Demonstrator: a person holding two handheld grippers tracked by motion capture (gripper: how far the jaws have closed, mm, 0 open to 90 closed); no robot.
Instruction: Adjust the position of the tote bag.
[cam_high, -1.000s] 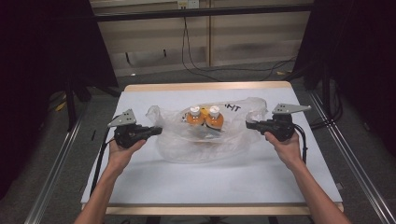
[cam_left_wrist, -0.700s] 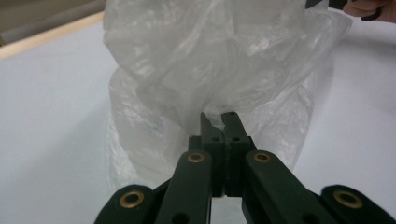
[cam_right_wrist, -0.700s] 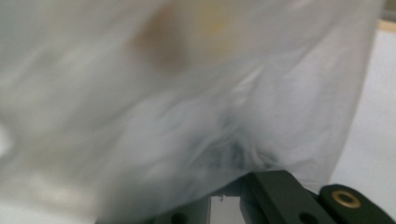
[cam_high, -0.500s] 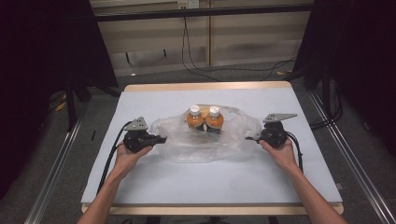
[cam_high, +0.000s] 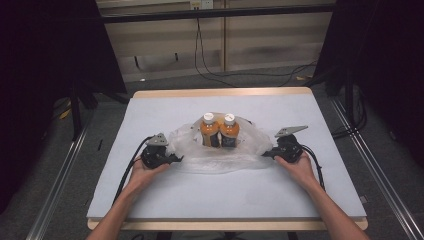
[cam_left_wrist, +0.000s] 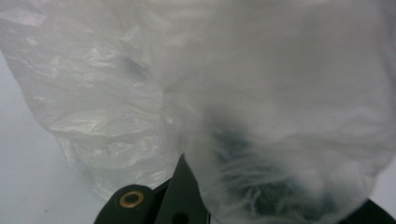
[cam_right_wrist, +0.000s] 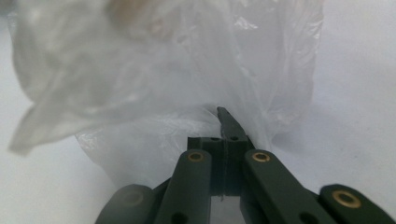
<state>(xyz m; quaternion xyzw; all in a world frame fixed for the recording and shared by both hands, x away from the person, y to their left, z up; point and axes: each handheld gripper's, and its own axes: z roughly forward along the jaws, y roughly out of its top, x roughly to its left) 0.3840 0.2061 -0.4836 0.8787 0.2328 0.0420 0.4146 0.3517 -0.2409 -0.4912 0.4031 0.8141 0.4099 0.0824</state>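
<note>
Two grippers (cam_high: 177, 159) (cam_high: 266, 154) pinch the plastic bag's (cam_high: 220, 157) opposite ends.

The plastic bag (cam_high: 220, 152) is clear to milky white, crinkled, with pale glints on its folds. Inside it the two bottles (cam_high: 220, 131) are orange with white caps and dark label bands. The desk (cam_high: 210, 195) is pale grey-blue on top, with a light wooden edge. The left claw (cam_high: 176, 159) and the right claw (cam_high: 266, 154) are black, with brass-coloured rivets on their arms and a grey plate on each. Their cables are black.
</note>
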